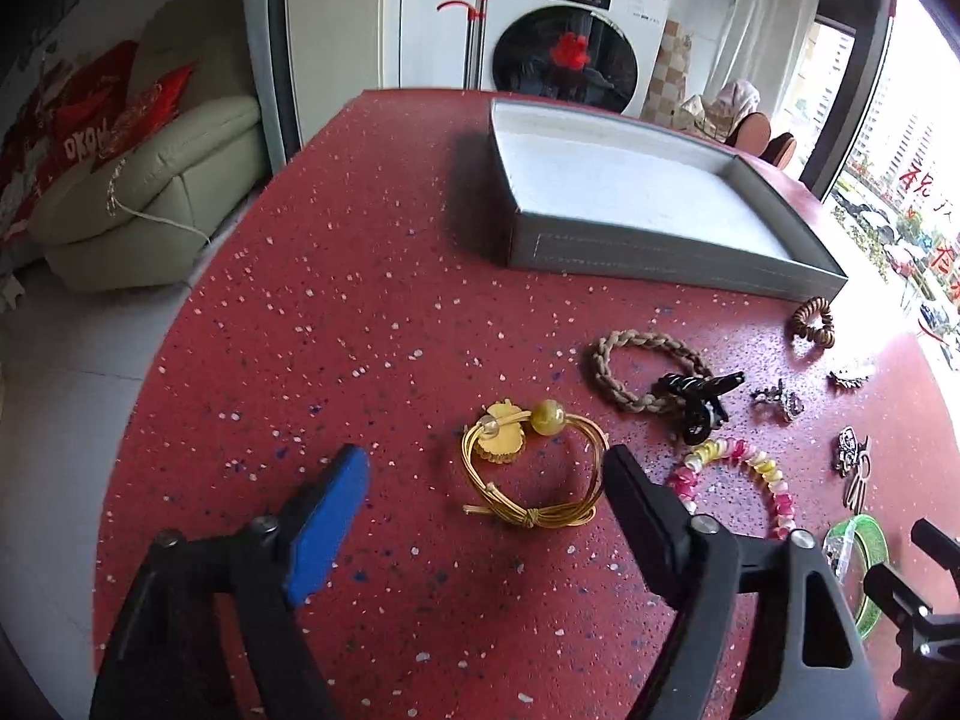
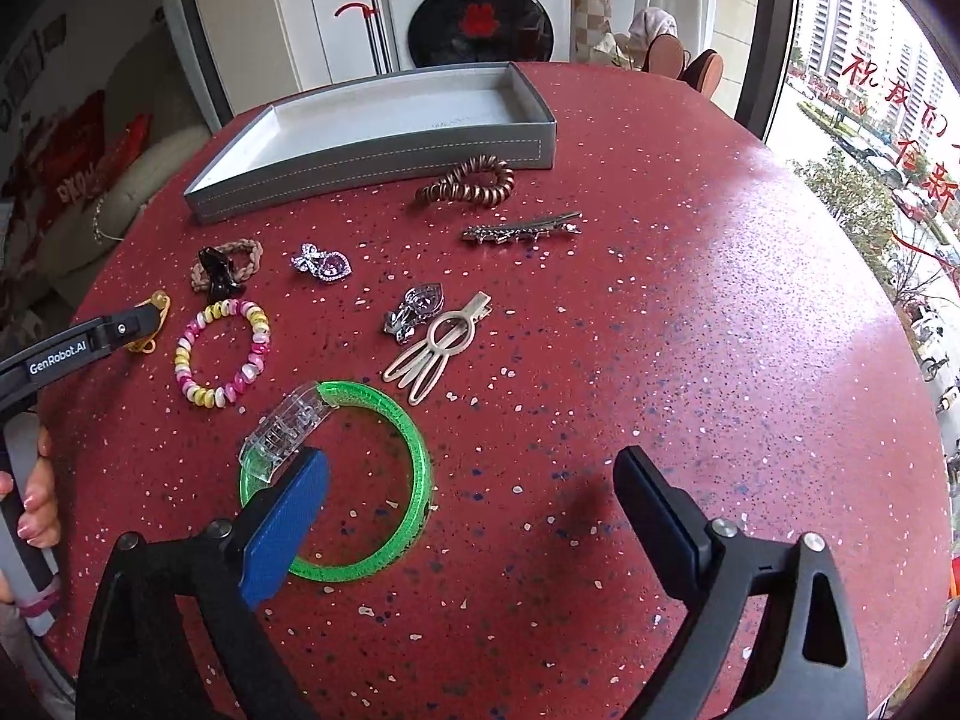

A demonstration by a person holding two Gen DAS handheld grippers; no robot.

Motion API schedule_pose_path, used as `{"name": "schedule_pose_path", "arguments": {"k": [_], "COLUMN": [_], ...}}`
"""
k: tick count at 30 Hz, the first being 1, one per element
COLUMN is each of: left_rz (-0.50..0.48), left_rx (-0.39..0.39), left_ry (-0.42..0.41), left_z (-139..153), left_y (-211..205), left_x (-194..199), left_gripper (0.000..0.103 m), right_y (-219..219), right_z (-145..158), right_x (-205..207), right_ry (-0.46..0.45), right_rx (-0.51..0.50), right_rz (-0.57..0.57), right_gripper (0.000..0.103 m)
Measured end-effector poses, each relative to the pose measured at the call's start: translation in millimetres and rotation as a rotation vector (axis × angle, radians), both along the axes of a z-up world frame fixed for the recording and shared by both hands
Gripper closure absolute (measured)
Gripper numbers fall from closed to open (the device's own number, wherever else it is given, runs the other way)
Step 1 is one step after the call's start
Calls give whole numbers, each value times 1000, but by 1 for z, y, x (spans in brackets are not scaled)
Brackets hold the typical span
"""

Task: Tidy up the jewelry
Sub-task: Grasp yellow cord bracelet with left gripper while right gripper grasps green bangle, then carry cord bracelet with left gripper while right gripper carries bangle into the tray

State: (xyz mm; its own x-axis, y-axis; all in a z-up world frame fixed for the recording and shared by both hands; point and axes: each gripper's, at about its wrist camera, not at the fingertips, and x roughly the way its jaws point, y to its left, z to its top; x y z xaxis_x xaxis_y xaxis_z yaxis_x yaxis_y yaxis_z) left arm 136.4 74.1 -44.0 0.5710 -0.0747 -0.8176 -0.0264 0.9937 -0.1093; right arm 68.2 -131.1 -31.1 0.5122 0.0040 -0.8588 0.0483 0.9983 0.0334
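Bare red table lies open on the right side, and on the left past the gold cord bracelet. The grey tray blocks the far edge; hair ties, clips and the green bangle crowd the strip just before it

Washing machine behind, pale sofa left, bright window right, red speckled table

Daylight enters from the window, overexposed; glare washes the counter beside it. Soft shadows. Strong fisheye bending, dark vignetted corners. Focus sharp.
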Motion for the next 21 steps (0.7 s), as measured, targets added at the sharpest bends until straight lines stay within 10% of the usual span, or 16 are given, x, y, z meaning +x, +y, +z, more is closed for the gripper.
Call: {"name": "schedule_pose_path", "arguments": {"k": [6, 13, 15, 21], "left_rz": [-20, -55, -68, -103], "left_rx": [40, 36, 12, -51], "left_ry": [-17, -42, -42, -67], "left_z": [-2, 2, 3, 15], "left_y": [-8, -8, -6, -4], "left_x": [3, 1, 0, -4], "left_gripper": [20, 80, 82, 82], "right_y": [9, 15, 17, 6], "right_z": [-2, 2, 2, 10], "right_x": [7, 6, 5, 4], "right_ry": [9, -2, -4, -29], "right_rx": [-58, -53, -45, 12], "right_rz": [24, 49, 53, 37], "right_gripper": [30, 75, 94, 95]}}
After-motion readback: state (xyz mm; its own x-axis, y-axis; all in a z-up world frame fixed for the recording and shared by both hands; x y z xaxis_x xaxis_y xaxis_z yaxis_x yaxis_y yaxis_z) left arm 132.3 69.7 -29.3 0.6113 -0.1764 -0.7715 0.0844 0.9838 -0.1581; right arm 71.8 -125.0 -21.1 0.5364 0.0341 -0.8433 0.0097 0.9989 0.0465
